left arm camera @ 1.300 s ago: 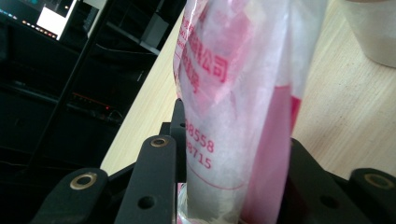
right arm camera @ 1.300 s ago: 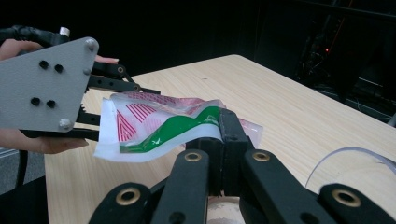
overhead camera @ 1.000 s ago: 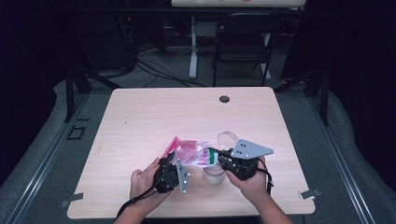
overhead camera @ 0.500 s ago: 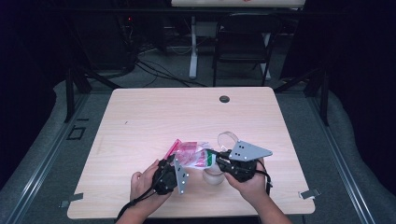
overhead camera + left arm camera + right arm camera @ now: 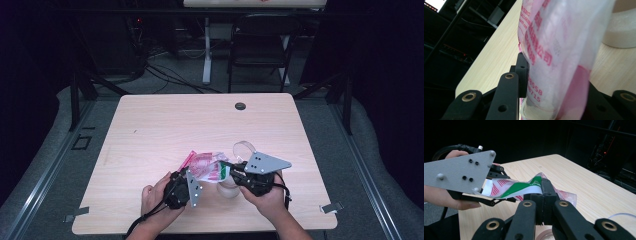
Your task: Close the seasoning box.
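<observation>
A clear plastic bag (image 5: pixel 202 164) with pink print hangs just above the table's front middle. My left gripper (image 5: pixel 186 181) is shut on it; in the left gripper view the bag (image 5: pixel 559 50) stands between the two jaws, and one pad (image 5: pixel 522 72) presses its side. A green-and-white packet (image 5: pixel 521 188) with red stripes reaches out of the bag toward my right gripper (image 5: pixel 544 187), whose jaws are shut on its edge. In the high view the right gripper (image 5: pixel 231 171) sits just right of the bag, with the packet (image 5: pixel 222 172) between the two grippers.
A white tape roll (image 5: pixel 229 190) lies on the wooden table (image 5: pixel 150 130) below the grippers, and a clear plastic loop (image 5: pixel 243 147) lies just behind them. A dark grommet (image 5: pixel 240 106) sits near the far edge. A chair (image 5: pixel 260 50) stands beyond the table.
</observation>
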### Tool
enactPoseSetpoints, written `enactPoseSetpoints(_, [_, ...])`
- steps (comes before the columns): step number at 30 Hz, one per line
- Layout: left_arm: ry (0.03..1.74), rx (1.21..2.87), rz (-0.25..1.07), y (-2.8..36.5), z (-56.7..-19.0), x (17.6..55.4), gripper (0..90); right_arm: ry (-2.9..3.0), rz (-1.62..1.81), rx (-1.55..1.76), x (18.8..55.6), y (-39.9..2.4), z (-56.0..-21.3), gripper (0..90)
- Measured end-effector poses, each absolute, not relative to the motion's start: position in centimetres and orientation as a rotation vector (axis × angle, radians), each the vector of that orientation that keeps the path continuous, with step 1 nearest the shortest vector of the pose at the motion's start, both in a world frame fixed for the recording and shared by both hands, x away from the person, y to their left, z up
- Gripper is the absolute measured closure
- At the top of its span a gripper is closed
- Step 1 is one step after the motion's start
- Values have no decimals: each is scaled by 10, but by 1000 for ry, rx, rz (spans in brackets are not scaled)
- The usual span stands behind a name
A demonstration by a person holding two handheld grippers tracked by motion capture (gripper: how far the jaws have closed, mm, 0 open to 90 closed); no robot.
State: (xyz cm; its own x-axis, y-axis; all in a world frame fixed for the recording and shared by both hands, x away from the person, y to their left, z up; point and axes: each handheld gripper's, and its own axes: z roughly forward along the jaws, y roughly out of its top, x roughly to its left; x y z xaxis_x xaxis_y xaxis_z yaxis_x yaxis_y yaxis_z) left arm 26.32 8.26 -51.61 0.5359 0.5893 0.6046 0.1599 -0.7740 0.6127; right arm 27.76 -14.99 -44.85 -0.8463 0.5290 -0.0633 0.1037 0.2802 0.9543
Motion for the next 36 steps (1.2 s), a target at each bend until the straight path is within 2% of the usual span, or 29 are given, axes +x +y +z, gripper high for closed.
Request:
enactPoseSetpoints(9, [627, 2289, 1105, 83, -517, 266, 737, 2192, 1587, 563, 277, -149, -448, 900])
enactPoseSetpoints(36, [673, 2264, 1047, 90, -514, 270, 767, 2195, 1594, 562, 278, -148, -448, 900])
